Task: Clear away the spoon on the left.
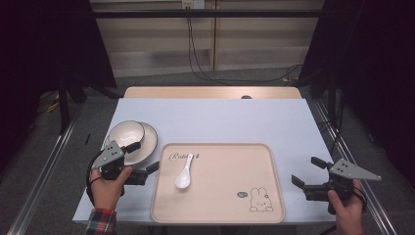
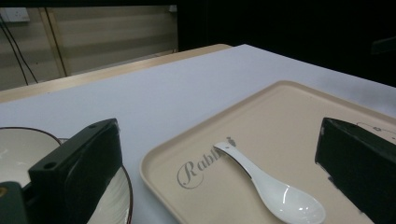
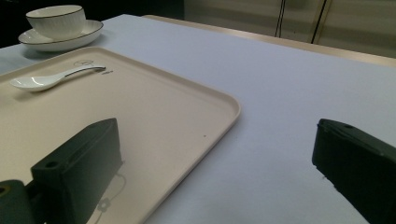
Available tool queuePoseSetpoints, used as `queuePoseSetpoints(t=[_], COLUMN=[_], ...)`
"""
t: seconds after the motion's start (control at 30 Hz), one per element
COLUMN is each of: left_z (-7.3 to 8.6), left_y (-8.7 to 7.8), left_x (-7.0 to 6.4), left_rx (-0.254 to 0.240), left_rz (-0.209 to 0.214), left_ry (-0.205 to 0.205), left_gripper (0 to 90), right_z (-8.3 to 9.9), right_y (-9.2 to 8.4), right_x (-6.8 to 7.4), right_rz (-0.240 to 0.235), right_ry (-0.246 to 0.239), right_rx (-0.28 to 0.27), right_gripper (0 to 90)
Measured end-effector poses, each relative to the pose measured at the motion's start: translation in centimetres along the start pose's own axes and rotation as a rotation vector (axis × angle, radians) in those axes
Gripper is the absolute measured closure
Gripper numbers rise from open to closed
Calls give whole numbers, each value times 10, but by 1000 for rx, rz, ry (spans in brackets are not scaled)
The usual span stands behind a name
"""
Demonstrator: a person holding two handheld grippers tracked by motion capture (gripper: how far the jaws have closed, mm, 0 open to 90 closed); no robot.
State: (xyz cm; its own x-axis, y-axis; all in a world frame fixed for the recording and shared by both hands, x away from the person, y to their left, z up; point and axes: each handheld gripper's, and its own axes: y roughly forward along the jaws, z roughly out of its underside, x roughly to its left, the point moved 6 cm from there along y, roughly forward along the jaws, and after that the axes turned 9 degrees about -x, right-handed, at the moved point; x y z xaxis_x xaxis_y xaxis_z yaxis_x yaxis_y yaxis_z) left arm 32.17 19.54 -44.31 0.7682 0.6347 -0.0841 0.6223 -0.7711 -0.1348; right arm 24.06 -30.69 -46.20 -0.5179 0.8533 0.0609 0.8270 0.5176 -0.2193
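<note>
Now, spoon (image 1: pixel 184 173) mid-tray (image 1: pixel 220 215) (claws (image 1: pixel 143 157) outside).

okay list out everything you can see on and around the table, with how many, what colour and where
Tray: one, beige with a rabbit drawing, front middle of the table.
Spoon: one, white, lying on the tray's left part.
Bowl: one, white with a dark rim, on the plate.
Plate: one, white with a dark rim, left of the tray.
Table: one, pale blue-grey top.
Cables: black, on the floor beyond the table.
Left tongs: black, open, between plate and tray.
Right tongs: black, open, right of the tray.
</note>
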Motion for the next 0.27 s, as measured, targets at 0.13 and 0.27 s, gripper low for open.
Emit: queuePoseSetpoints(t=[0.13,0.27], left_z=[1,2], left_y=[-2,-2], left_x=[1,1], left_rx=[0,-1], left_rz=[-10,-1], left_ry=[-7,-13], left_gripper=[9,11], right_z=[1,2], right_y=[1,1], right_x=[-1,-1], right_rz=[2,3], right_ry=[-1,4], right_rx=[0,6], right_gripper=[10,10])
